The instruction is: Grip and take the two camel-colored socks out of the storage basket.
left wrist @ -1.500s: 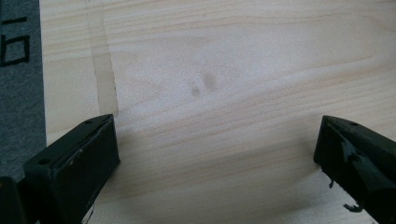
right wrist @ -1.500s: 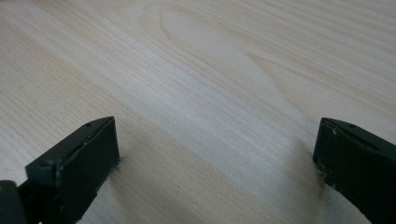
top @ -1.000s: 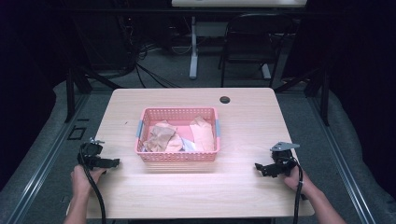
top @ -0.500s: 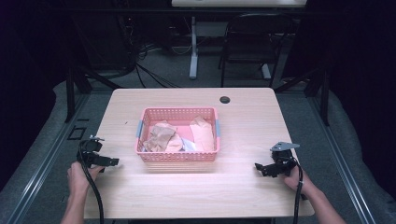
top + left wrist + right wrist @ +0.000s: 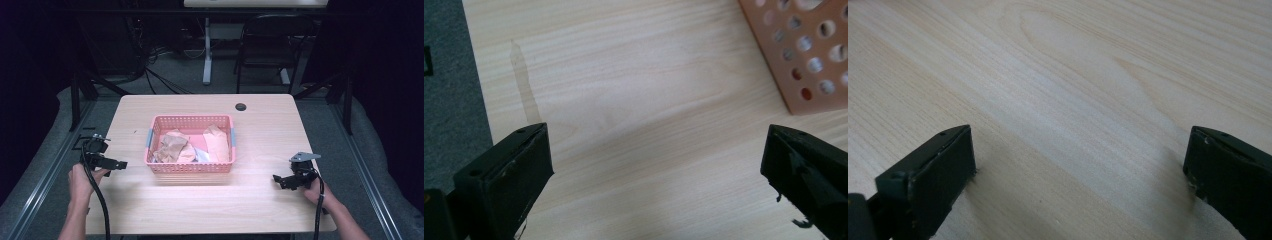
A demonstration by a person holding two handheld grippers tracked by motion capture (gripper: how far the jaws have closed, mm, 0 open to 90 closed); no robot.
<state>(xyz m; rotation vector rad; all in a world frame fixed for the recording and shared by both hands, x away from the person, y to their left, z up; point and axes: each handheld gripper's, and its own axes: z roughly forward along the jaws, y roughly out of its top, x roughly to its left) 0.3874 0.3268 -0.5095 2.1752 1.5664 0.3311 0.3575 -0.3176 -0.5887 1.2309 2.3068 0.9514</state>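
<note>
A pink perforated basket [image 5: 190, 167] sits in the middle of the light wooden table [image 5: 210, 210], holding crumpled tan and pink cloths [image 5: 175, 146]. My left gripper [image 5: 120, 164] hovers at the table's left edge, left of the basket, jaws wide apart and empty; its own view has the gripper [image 5: 656, 165] over bare wood with the basket corner [image 5: 804, 50] at the upper right. My right gripper [image 5: 278, 180] rests low over the table at the right, pointing left, open and empty. In the right gripper view the gripper [image 5: 1080, 170] has bare tabletop between its jaws.
A small black round grommet [image 5: 241, 106] lies near the table's far edge. Grey carpet [image 5: 449, 90] borders the table on the left. A chair [image 5: 265, 55] and desk legs stand beyond the table. Cables trail from both grippers toward the person.
The left gripper has drifted slightly; its hand shifted a little. The right gripper and the basket have stayed put.
</note>
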